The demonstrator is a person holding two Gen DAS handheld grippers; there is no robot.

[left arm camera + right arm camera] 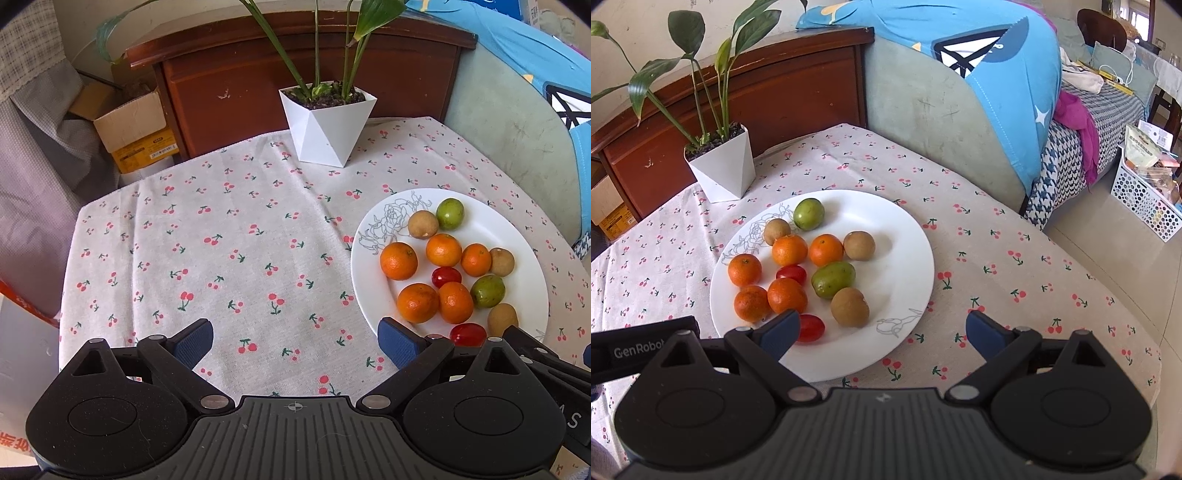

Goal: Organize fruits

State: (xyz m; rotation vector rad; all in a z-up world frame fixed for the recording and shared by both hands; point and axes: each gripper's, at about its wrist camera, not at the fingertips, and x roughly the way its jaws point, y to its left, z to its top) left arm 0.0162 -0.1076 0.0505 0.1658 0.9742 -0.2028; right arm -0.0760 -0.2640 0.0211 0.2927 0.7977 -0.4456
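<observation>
Daylit room: wooden headboard (295, 62) behind cherry-print tablecloth (221, 240), pale tiled floor (1126, 240)

We see the red tomato (467, 334) at the plate's (517, 236) near rim partly hidden behind the left gripper's (295, 345) linkage; in the right wrist view the right gripper's (882, 334) left finger (781, 332) covers its edge. The plant's (317, 48) leaves run off the top of the left wrist view. We cannot read the yellow label on the cardboard box (136, 129). The contents of the white basket (1141, 199), cut by the frame's edge, stay indistinct.
</observation>
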